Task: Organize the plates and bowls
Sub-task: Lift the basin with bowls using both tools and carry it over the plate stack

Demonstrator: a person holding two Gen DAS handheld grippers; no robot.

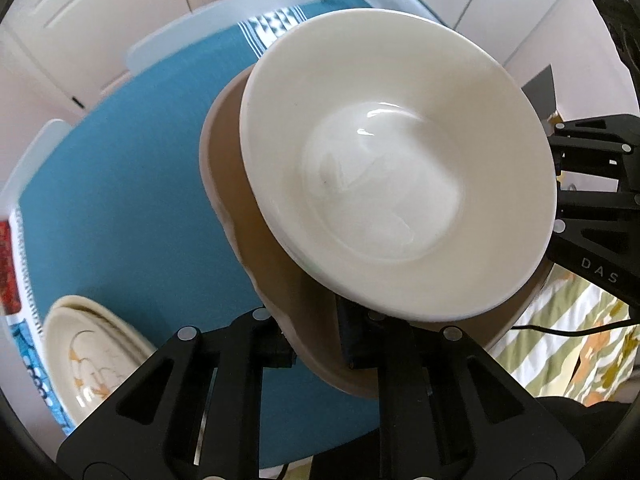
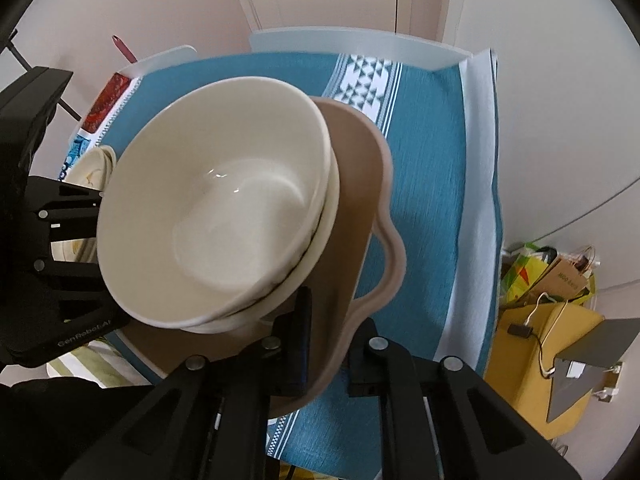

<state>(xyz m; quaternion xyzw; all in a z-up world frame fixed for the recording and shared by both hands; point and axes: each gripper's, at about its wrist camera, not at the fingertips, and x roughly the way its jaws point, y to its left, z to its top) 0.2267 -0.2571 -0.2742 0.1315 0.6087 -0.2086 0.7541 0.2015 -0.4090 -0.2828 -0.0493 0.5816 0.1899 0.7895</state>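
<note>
The worktop (image 1: 120, 168) wears a blue cloth, and above it the biggest piece in play is a wide brown tray (image 2: 360, 208) with a wavy raised rim, carried between both tools and tilted. It looks stiff and thin-walled, probably plastic, so light on its own but awkward once loaded: the weight sits well above the two small grip points. The rim is the only place to take it, and opposite edges are the sensible choice, which is how it is held now.

On the tray sit the white bowls (image 2: 216, 208), nested, the upper one deep and glossy, with at least one more rim showing under it at 4 o'clock in the right wrist view. These are glazed ceramic by the look: heavy for their size, hard, slippery against the smooth tray, and breakable. With the tray leaning they could slide toward the low edge, so levelling it matters more than speed.

Smaller and off to 8 o'clock in the left wrist view, patterned plates (image 1: 92, 360) lie stacked on the cloth, well apart from the tray.

The left tool (image 1: 316, 344) is clamped on the tray rim at 6 o'clock in its own view, one finger under and one over. The right tool (image 2: 328, 340) is likewise closed on the rim at 6 o'clock in its view, pads pinching the thin wall
</note>
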